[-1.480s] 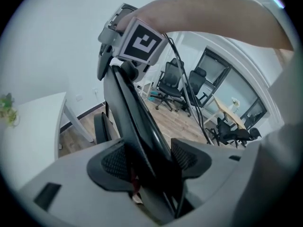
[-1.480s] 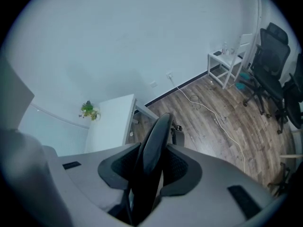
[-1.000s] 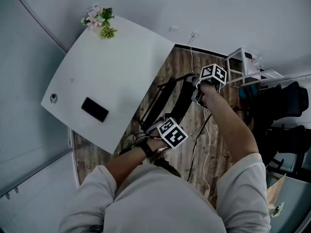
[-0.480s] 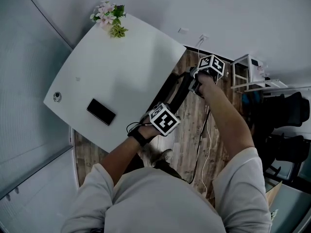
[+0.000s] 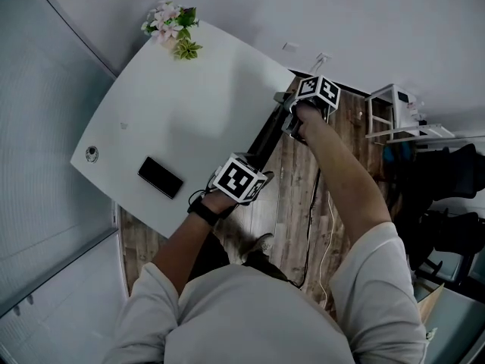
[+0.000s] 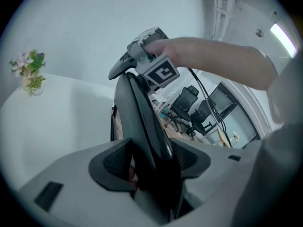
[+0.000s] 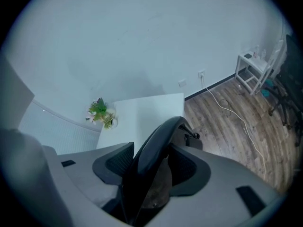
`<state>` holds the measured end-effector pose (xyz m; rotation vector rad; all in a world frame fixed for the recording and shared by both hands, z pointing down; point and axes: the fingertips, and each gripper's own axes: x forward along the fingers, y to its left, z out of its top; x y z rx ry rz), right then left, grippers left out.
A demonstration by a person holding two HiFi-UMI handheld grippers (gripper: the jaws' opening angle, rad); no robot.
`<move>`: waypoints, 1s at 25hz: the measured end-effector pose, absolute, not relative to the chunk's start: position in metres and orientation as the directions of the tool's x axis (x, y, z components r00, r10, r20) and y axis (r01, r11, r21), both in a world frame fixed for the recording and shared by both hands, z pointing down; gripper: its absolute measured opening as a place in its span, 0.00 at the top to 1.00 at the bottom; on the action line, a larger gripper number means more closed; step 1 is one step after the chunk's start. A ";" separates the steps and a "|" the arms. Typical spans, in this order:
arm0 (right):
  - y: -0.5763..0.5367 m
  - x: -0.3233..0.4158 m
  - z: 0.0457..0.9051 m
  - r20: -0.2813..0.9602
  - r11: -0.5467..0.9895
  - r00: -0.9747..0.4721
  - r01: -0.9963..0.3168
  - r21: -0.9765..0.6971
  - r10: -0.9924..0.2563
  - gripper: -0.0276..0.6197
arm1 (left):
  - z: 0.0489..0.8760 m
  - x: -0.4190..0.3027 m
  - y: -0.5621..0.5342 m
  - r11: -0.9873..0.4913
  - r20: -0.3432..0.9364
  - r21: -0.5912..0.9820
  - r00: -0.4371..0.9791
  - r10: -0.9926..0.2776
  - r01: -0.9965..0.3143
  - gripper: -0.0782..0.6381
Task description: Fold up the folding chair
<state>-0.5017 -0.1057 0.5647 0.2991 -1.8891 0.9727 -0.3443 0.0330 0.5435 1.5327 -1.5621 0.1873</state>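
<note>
chair: black folding chair (image 5: 268, 133) folded flat along white table (image 5: 189, 89) right edge | left gripper (image 6: 151, 162): clamped on chair's near edge | right gripper (image 7: 154, 167): jaws opening, chair's far rim between them

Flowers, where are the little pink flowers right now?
In the head view the pink flowers sit at the upper left, on the far corner of the white table, right by the wall.
</note>
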 end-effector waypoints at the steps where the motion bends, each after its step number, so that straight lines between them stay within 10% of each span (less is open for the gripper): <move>1: -0.104 -0.503 0.564 0.823 0.650 -0.530 -0.555 -0.519 0.204 0.58 | 0.545 -0.346 0.035 0.229 0.660 0.489 0.186 -0.728 -0.841 0.54; 14: -0.136 -0.406 0.460 0.522 0.660 -0.822 -0.264 -0.704 0.228 0.53 | 0.537 -0.393 0.065 0.472 0.721 0.119 -0.251 -0.646 -0.874 0.51; 25: -0.198 -0.157 0.393 0.428 0.864 -0.897 -0.300 -0.405 -0.111 0.61 | 0.438 -0.370 0.047 0.520 0.465 -0.197 -0.546 -0.697 -0.831 0.50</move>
